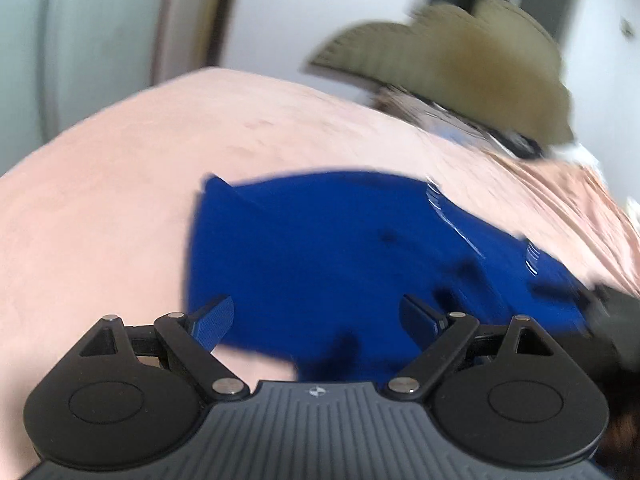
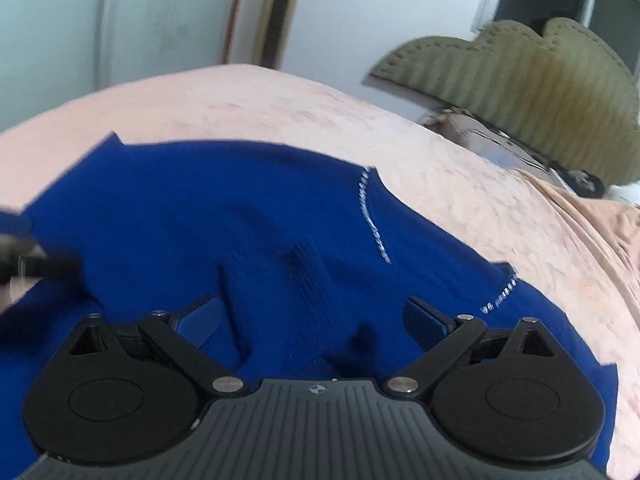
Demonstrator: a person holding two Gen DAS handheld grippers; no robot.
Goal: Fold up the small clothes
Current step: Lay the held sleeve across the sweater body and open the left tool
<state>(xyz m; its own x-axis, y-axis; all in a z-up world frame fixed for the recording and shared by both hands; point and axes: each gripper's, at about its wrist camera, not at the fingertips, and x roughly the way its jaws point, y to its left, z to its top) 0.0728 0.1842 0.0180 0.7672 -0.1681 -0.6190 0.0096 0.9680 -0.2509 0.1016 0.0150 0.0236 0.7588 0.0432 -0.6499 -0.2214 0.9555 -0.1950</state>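
A small royal-blue garment (image 1: 340,248) with white stitching lies spread on a pink bed cover (image 1: 120,184). My left gripper (image 1: 316,320) is open, its fingers wide apart just above the garment's near edge, holding nothing. In the right wrist view the same garment (image 2: 200,216) fills the foreground, with a raised fold near the middle. My right gripper (image 2: 312,320) is open over the cloth, holding nothing. A dark blurred shape at the left edge (image 2: 24,264) looks like the other gripper. The left wrist view is motion-blurred.
An olive padded headboard (image 2: 520,80) stands at the far right of the pink bed cover (image 2: 440,168). Pillows and dark items (image 2: 580,180) lie below it. White walls and a tall floor-standing unit (image 2: 284,12) are behind the bed.
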